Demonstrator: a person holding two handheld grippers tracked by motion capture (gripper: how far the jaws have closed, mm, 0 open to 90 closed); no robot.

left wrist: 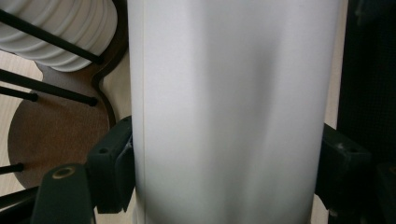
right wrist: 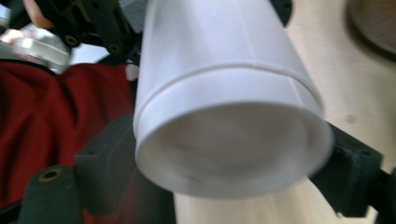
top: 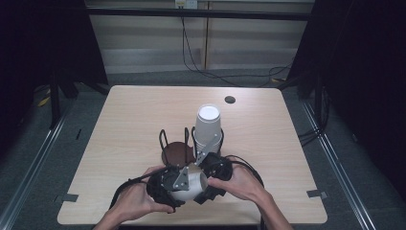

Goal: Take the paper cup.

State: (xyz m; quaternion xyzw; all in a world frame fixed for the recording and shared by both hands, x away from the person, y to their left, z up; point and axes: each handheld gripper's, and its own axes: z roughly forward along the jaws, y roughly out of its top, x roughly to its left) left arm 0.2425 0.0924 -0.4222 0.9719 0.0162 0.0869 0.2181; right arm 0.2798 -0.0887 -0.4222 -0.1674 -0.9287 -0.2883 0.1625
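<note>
White paper cup (top: 190, 186) lies sideways (plain, ridged near base), left gripper (top: 178, 189) clamped on it, right gripper (top: 207, 184) jaws straddling its base, contact unclear.

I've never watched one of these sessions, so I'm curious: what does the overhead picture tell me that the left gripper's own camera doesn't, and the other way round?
The high view gives the whole table, both hands, the right gripper and a tall stack of paper cups standing upside down in a wire holder.

The left gripper view gives a close look at its black pads pressed on the cup's wall, with the stack's ribbed rims beside it.

Both show the white paper cup held by the left gripper, and the holder's brown base.
</note>
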